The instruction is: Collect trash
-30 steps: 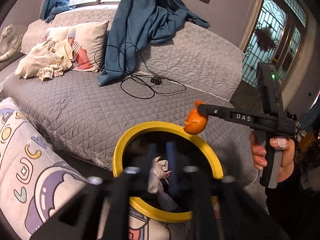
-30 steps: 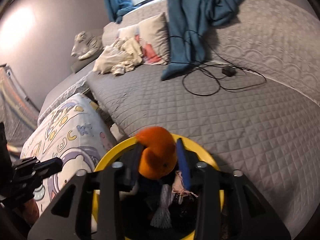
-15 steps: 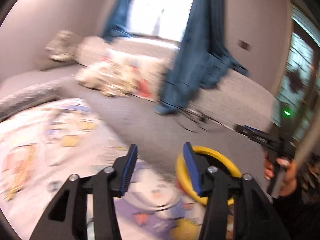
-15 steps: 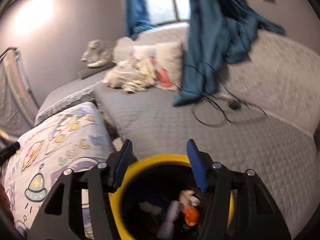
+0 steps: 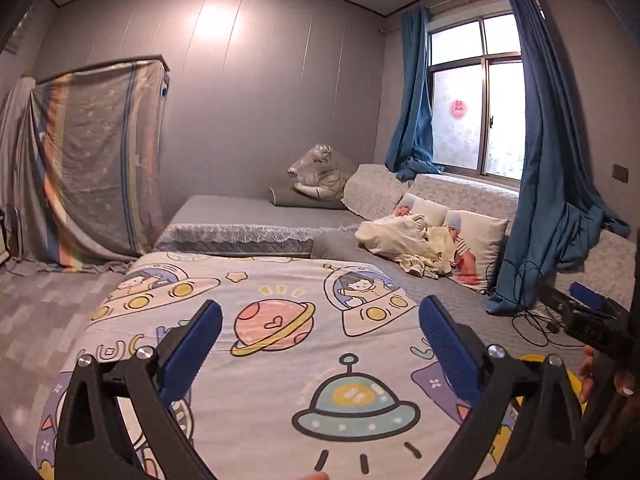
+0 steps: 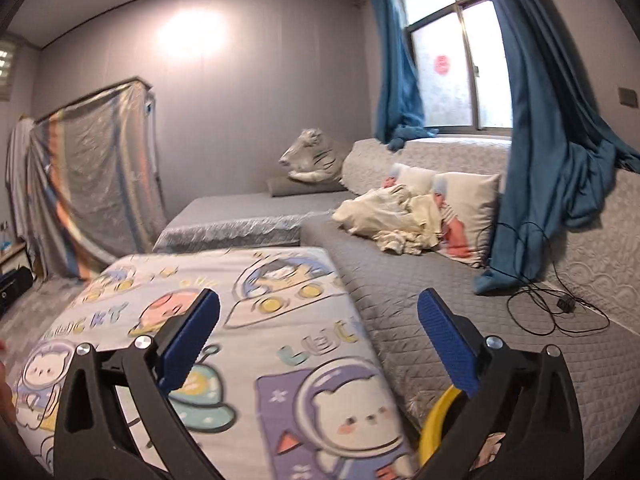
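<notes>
Both tongs, left (image 5: 320,344) and right (image 6: 318,340), have just been opening and now stand spread and empty over the cartoon-print bedspread (image 5: 280,360), yellow-rimmed bin (image 6: 438,420) low right, presumably scanning for more trash.

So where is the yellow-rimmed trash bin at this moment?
Only an arc of the yellow bin rim shows, low and right of centre in the right wrist view, wedged between the cartoon-print sheet and the grey quilted sofa seat.
</notes>
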Demonstrator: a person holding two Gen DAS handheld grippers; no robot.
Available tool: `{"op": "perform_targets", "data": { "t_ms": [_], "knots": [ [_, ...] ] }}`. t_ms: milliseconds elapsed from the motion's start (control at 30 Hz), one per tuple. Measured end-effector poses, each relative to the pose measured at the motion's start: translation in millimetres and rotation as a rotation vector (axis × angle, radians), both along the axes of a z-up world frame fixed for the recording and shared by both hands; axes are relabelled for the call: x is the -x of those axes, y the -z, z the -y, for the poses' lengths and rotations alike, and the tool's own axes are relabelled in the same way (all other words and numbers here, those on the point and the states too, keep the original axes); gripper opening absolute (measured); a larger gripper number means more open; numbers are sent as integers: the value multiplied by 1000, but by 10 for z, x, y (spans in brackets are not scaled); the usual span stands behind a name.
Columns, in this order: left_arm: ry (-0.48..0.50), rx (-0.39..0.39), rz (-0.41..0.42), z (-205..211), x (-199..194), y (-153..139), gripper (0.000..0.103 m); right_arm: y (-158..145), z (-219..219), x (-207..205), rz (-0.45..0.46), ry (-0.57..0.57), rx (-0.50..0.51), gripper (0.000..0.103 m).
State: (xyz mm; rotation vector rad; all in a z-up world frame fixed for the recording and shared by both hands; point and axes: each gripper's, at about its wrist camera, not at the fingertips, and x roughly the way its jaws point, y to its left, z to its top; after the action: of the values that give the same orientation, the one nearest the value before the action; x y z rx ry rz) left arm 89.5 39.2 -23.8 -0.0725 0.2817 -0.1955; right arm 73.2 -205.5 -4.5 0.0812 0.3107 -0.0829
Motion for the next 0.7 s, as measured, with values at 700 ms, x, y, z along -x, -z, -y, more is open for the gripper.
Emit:
{"op": "perform_targets", "data": {
  "t_ms": [700],
  "knots": [
    [-64, -1, 77, 178, 607, -26, 95, 56, -364, 508, 76, 94, 12, 95]
  ]
}}
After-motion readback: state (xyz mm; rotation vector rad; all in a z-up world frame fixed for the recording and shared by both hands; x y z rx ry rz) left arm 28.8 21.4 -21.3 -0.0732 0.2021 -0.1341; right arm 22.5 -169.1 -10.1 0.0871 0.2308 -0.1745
